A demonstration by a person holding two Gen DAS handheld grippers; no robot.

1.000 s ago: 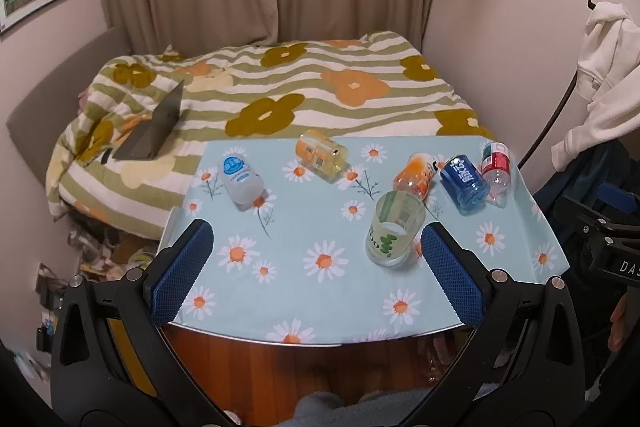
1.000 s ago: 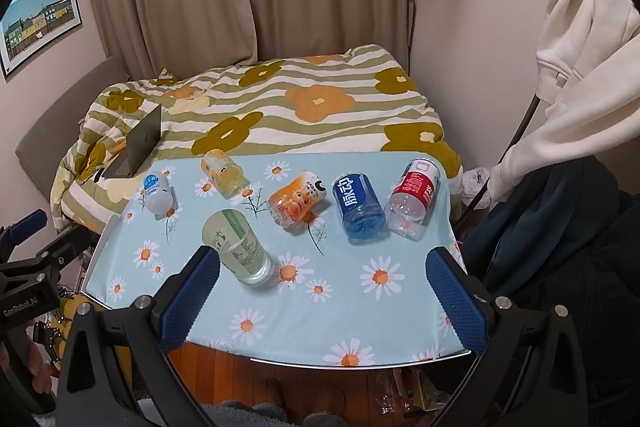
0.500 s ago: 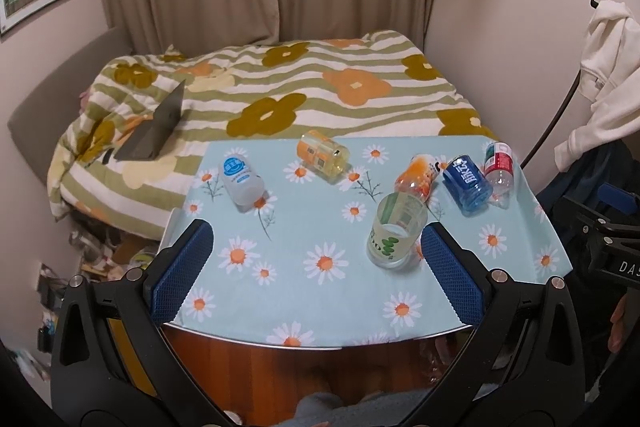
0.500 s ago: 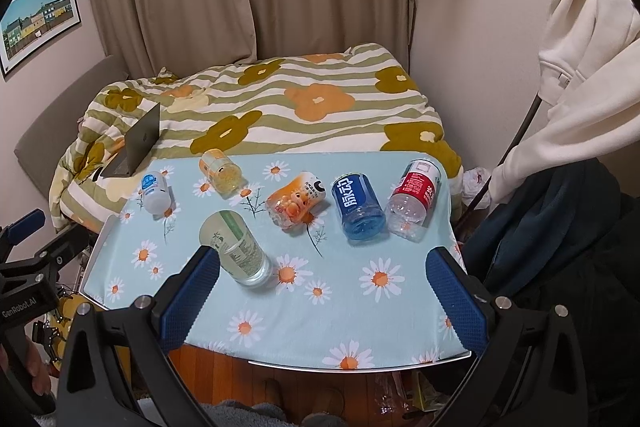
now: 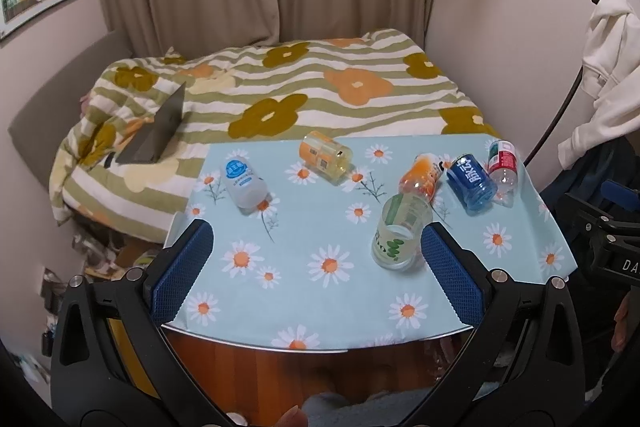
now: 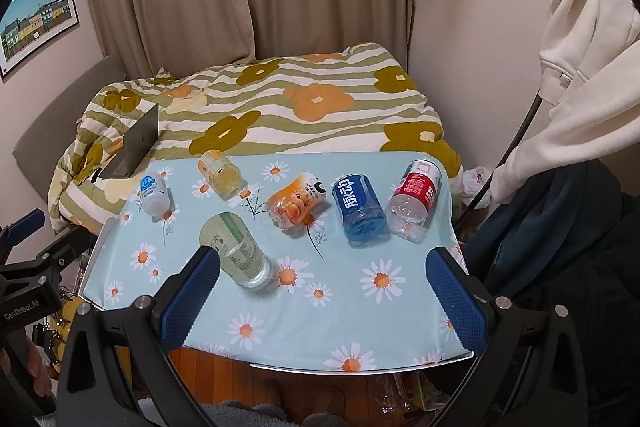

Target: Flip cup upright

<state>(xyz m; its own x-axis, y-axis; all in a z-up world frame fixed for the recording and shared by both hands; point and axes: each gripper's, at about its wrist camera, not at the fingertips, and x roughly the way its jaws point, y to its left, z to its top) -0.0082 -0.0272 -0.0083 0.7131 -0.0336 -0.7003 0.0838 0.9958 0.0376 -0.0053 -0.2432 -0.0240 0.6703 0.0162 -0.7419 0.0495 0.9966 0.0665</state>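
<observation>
Hovering wide-jawed over the counter, both left gripper and right gripper are risking nudging the lying green-label cup, rolling it into neighbouring cups.

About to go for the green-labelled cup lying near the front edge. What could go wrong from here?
1. The green-labelled cup lies on its side and may roll toward the table edge if nudged.
2. The orange cup lies just behind it; a wide-open right hand-held gripper could bump it.
</observation>
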